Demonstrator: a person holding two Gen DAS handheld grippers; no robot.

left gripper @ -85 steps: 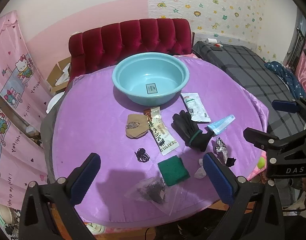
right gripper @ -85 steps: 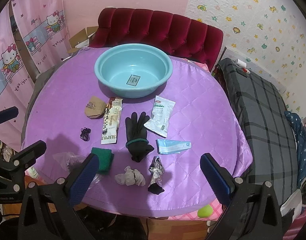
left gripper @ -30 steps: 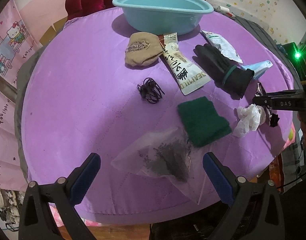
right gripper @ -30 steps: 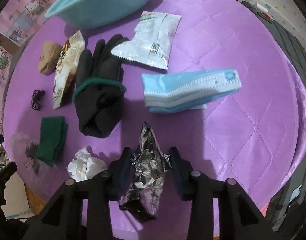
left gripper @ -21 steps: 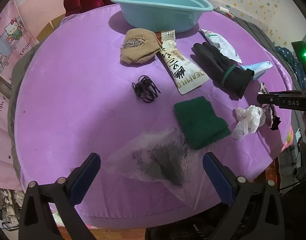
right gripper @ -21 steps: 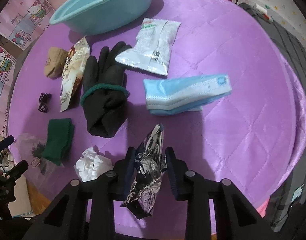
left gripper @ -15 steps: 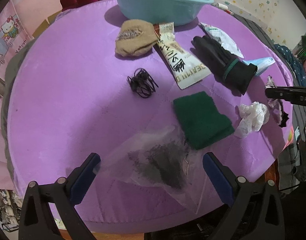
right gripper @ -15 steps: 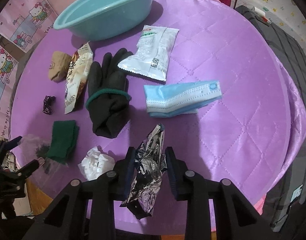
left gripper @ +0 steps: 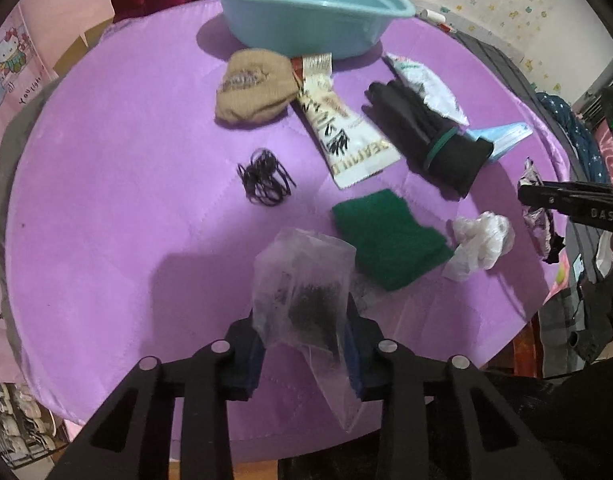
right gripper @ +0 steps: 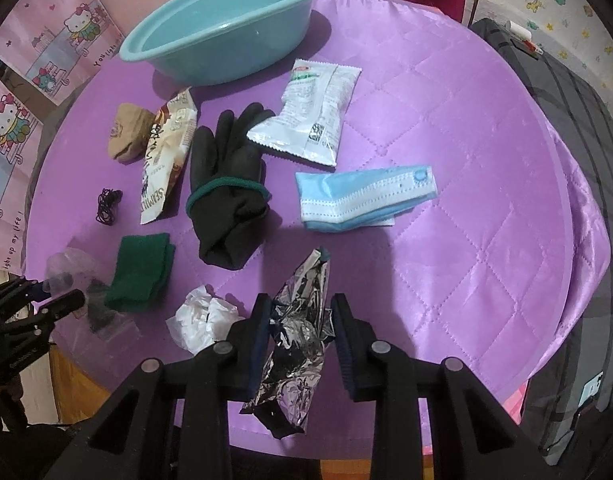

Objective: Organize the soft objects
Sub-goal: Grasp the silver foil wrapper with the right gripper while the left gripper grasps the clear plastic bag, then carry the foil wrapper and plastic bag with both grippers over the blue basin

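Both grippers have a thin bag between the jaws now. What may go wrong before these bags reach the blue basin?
1. The left gripper has its jaws closing on a limp clear plastic bag; the slack film may slip out.
2. The right gripper holds the crumpled foil bag near its middle, with a long end hanging below, which might snag.
3. The white crumpled wad lies close beside the foil bag and could be dragged along on the way to the basin.
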